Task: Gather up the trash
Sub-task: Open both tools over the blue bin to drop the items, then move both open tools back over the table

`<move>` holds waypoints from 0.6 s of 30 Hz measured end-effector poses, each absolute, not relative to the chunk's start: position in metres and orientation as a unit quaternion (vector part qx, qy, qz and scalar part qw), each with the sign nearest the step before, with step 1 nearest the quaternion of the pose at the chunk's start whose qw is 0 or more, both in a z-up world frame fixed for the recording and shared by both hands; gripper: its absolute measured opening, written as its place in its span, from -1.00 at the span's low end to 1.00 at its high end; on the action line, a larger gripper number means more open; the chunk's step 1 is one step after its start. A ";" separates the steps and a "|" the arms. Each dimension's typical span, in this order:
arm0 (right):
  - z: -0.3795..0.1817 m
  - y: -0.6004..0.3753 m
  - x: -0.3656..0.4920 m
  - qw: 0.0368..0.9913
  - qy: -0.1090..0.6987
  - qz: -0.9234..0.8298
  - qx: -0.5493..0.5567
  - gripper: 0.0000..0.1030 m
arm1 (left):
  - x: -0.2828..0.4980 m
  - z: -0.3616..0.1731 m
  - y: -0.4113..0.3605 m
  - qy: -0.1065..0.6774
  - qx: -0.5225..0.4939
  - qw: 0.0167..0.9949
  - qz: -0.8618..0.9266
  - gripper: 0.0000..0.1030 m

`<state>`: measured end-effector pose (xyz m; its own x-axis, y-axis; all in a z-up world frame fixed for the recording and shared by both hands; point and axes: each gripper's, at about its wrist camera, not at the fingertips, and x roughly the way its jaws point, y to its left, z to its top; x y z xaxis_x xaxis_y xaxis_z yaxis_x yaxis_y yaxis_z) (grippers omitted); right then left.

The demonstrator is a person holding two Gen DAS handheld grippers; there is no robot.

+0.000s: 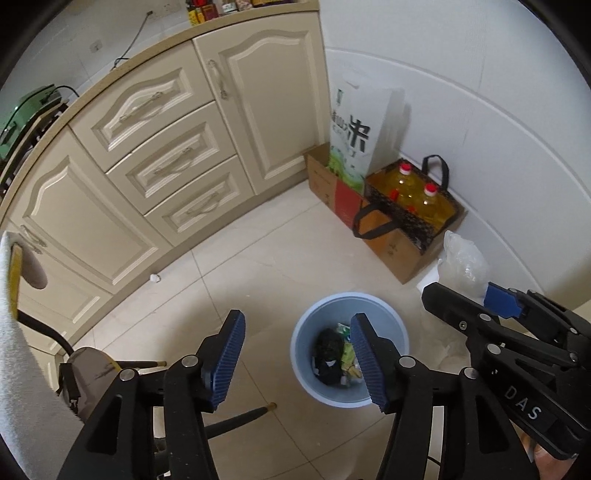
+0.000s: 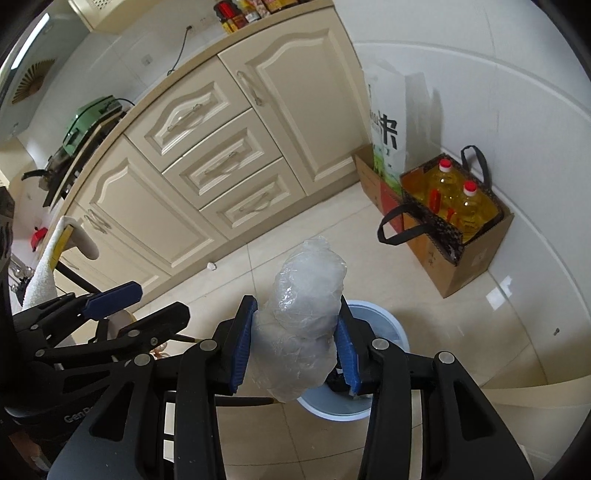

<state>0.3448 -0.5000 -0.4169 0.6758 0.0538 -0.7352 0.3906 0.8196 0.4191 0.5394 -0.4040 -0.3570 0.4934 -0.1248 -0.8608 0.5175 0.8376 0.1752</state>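
With the right tool (image 2: 293,349) pinching the crumpled clear plastic bag (image 2: 301,314) just above the blue bin (image 1: 349,349) on the floor, and the left tool (image 1: 297,358) spread and empty (nothing between its pads), centre the bag over the bin's mouth before releasing it.

Cream cabinet run (image 1: 192,147) along the back: three stacked drawers (image 1: 173,162), arched doors either side, metal handles. Counter (image 2: 207,55) on top carries jars and bottles (image 2: 243,14) at the far end and a green appliance (image 2: 88,118), possibly an electric grill. Beige tiled floor (image 1: 258,258); small white scrap (image 1: 155,277) lying just beside the cabinet base. In the corner: white rice sack (image 1: 351,133) standing in a cardboard box (image 1: 325,184), next to a black-handled tote (image 2: 443,214) holding two red-capped oil bottles (image 2: 469,206). White towel (image 2: 40,273) draped at left.
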 end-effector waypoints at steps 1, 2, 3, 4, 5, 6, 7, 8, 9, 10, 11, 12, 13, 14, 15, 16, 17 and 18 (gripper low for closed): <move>-0.416 -0.498 0.347 0.870 0.390 -0.099 0.284 -0.10 | 0.535 -0.353 -0.400 0.463 0.211 0.839 -0.190 0.08; -0.414 -0.496 0.349 0.869 0.392 -0.104 0.282 0.00 | 0.535 -0.350 -0.398 0.460 0.211 0.842 -0.185 0.08; -0.412 -0.496 0.350 0.869 0.393 -0.108 0.280 0.04 | 0.532 -0.347 -0.396 0.459 0.209 0.844 -0.183 0.08; -0.407 -0.493 0.350 0.872 0.389 -0.110 0.277 0.11 | 0.529 -0.344 -0.394 0.457 0.207 0.846 -0.181 0.08; -0.404 -0.492 0.349 0.873 0.387 -0.112 0.275 0.21 | 0.528 -0.340 -0.391 0.455 0.204 0.848 -0.180 0.08; -0.400 -0.491 0.349 0.874 0.384 -0.113 0.274 0.27 | 0.525 -0.336 -0.387 0.454 0.201 0.849 -0.179 0.08; -0.394 -0.489 0.348 0.876 0.381 -0.114 0.273 0.38 | 0.522 -0.332 -0.384 0.452 0.197 0.851 -0.179 0.09; -0.387 -0.486 0.346 0.878 0.377 -0.112 0.272 0.40 | 0.518 -0.327 -0.380 0.450 0.195 0.853 -0.179 0.09; -0.382 -0.485 0.345 0.879 0.376 -0.112 0.271 0.40 | 0.514 -0.321 -0.375 0.447 0.192 0.855 -0.180 0.09; -0.376 -0.482 0.344 0.881 0.374 -0.112 0.268 0.40 | 0.508 -0.314 -0.371 0.442 0.189 0.858 -0.181 0.09; -0.365 -0.477 0.342 0.884 0.369 -0.112 0.263 0.40 | 0.503 -0.306 -0.365 0.437 0.186 0.861 -0.183 0.09; -0.359 -0.474 0.341 0.887 0.367 -0.111 0.259 0.40 | 0.497 -0.298 -0.359 0.433 0.184 0.863 -0.185 0.09; -0.350 -0.469 0.340 0.890 0.363 -0.109 0.254 0.40 | 0.490 -0.288 -0.353 0.425 0.180 0.867 -0.187 0.10; -0.337 -0.462 0.337 0.895 0.355 -0.108 0.248 0.40 | 0.483 -0.279 -0.346 0.418 0.176 0.871 -0.187 0.15; -0.330 -0.459 0.336 0.897 0.352 -0.107 0.244 0.40 | 0.476 -0.271 -0.338 0.412 0.173 0.875 -0.188 0.19; -0.317 -0.450 0.335 0.902 0.346 -0.104 0.239 0.40 | 0.469 -0.262 -0.328 0.405 0.168 0.879 -0.187 0.23; -0.306 -0.443 0.333 0.905 0.339 -0.100 0.234 0.40 | 0.461 -0.250 -0.317 0.393 0.161 0.886 -0.188 0.23; -0.296 -0.434 0.332 0.910 0.333 -0.097 0.227 0.41 | 0.453 -0.241 -0.307 0.386 0.155 0.890 -0.188 0.24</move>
